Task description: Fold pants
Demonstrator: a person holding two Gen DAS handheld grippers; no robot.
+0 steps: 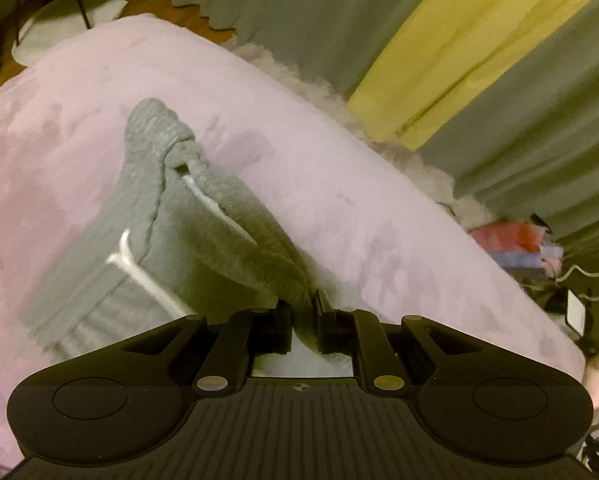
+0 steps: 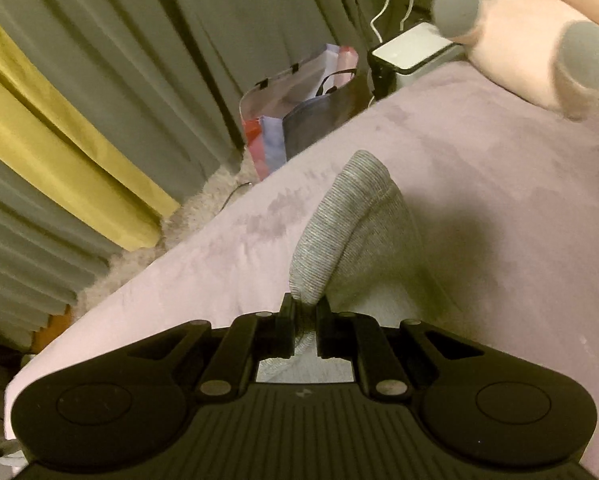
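Observation:
Grey ribbed sweatpants with white drawstrings lie on a pink bedspread. My left gripper is shut on the ribbed waistband, which rises off the bed from the jaws up to a bunched end at the far left. In the right wrist view the grey pants hang as a rounded fold of fabric lifted above the pink bedspread. My right gripper is shut on the edge of that fold, with cloth pinched between the black jaws.
Grey and yellow curtains hang beyond the bed's far edge. A shopping bag stands on a fluffy rug beside the bed. A pink plush toy with grey feet lies at the upper right. A white box and cables sit behind it.

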